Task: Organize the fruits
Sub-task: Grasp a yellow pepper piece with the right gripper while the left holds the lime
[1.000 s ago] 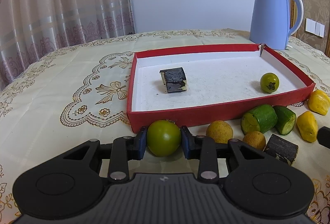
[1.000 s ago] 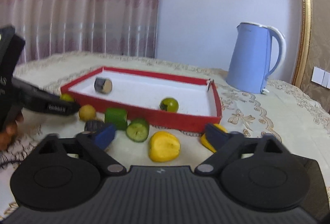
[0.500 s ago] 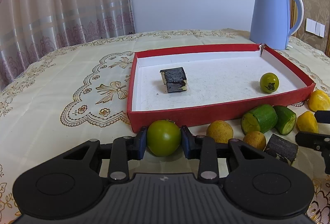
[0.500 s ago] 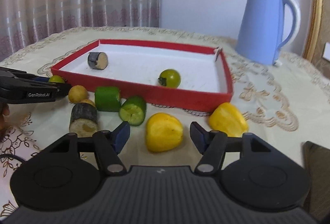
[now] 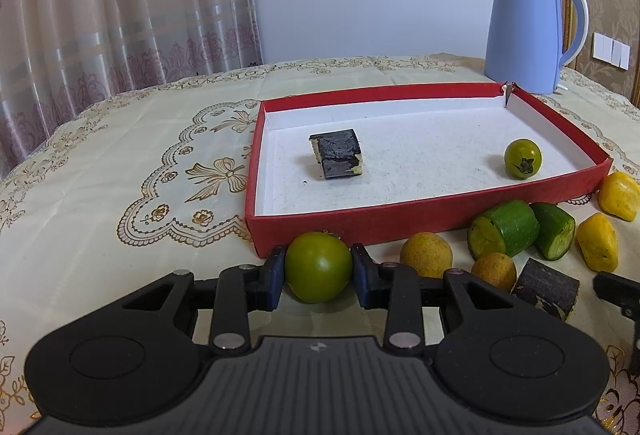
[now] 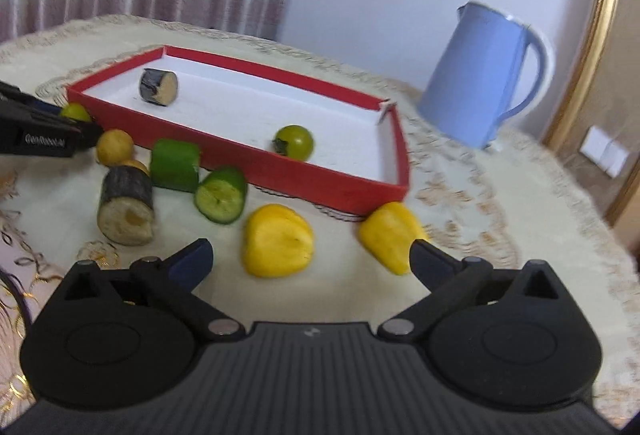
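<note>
Glossy green tomato [image 5: 318, 267], matt red cardboard tray [image 5: 420, 213], embroidered cloth [image 5: 120, 171].

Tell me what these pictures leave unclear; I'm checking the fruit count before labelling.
- Left wrist view: the right gripper is cut off by the right edge; its jaws are unseen there.
- Right wrist view: the left gripper's body hides most of the green tomato it holds.
- Right wrist view: motion blur smears the yellow fruit and kettle.

A red tray [image 5: 420, 213] held one dark cut piece [image 5: 337, 159] and a small green tomato [image 5: 522, 158]. Outside its near wall lay a larger green tomato [image 5: 318, 267], two cucumber chunks [image 5: 505, 229], yellow pieces [image 6: 277, 241] and another dark piece [image 6: 126, 205].
</note>
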Demonstrator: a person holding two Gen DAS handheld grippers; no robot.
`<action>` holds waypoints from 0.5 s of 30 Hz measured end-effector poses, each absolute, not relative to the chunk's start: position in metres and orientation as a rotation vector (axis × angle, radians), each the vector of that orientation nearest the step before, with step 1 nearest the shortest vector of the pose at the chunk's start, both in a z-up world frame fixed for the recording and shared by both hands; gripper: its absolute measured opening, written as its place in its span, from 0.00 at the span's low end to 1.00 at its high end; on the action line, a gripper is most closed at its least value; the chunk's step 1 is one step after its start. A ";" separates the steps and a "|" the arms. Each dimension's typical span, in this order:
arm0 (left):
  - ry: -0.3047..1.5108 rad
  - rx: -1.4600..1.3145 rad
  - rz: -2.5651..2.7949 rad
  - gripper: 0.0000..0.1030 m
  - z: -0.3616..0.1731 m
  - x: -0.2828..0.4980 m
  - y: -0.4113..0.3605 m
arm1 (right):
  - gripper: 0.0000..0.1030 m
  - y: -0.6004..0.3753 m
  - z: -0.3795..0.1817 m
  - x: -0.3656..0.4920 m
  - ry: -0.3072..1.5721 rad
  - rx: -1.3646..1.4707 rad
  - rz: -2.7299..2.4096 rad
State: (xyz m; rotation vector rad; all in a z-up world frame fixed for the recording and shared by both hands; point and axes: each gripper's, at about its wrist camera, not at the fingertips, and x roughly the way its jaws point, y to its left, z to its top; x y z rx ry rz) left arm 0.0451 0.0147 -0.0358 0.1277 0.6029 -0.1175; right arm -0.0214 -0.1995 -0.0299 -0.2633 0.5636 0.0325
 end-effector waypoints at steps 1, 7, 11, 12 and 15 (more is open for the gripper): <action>0.603 0.127 -0.118 0.33 -0.036 0.045 0.015 | 1.00 -0.202 -0.027 -0.024 0.558 -0.250 0.041; 0.599 0.149 -0.107 0.35 -0.036 0.045 0.012 | 0.80 -0.214 -0.030 -0.017 0.602 -0.179 0.052; 0.597 0.157 -0.104 0.35 -0.037 0.045 0.011 | 0.79 -0.211 -0.034 -0.018 0.594 -0.172 0.078; 0.598 0.152 -0.111 0.32 -0.036 0.045 0.011 | 0.79 -0.210 -0.035 -0.017 0.595 -0.179 0.081; 0.596 0.140 -0.117 0.32 -0.036 0.044 0.013 | 0.79 -0.208 -0.035 -0.016 0.596 -0.182 0.084</action>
